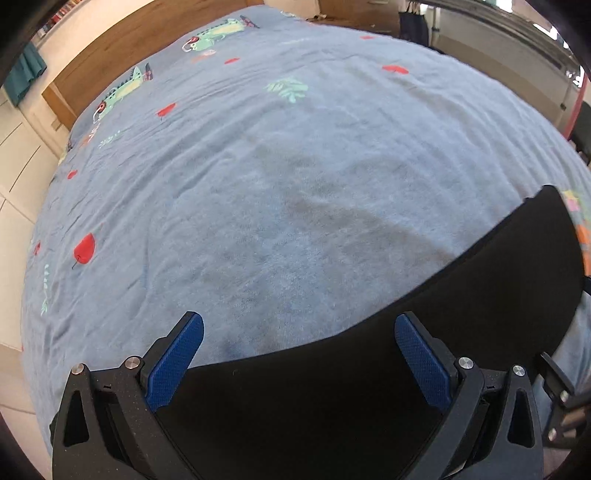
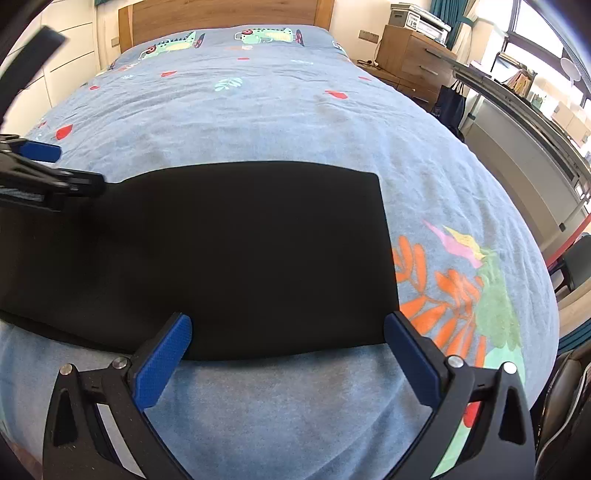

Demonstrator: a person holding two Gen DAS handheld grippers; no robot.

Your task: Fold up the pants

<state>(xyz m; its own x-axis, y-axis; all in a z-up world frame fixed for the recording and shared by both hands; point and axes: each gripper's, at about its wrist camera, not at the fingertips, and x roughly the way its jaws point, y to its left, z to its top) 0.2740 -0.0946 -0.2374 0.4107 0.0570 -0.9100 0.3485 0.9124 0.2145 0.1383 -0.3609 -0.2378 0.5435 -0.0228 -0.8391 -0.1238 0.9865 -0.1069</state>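
Note:
The black pants (image 2: 240,254) lie flat on the blue bedspread (image 2: 295,122) as a neat dark rectangle. In the right wrist view my right gripper (image 2: 288,332) is open and empty, its blue fingertips over the pants' near edge. My left gripper (image 2: 55,166) shows at the left of that view, over the pants' far left corner. In the left wrist view the pants (image 1: 369,369) fill the lower right, and my left gripper (image 1: 299,332) is open and empty above their far edge.
The bedspread (image 1: 258,184) has printed crocodiles, red leaves and an orange and green plant (image 2: 461,295). A wooden headboard (image 2: 221,14) stands at the far end. A wooden dresser (image 2: 413,55) and a dark bag (image 2: 448,103) stand to the right of the bed.

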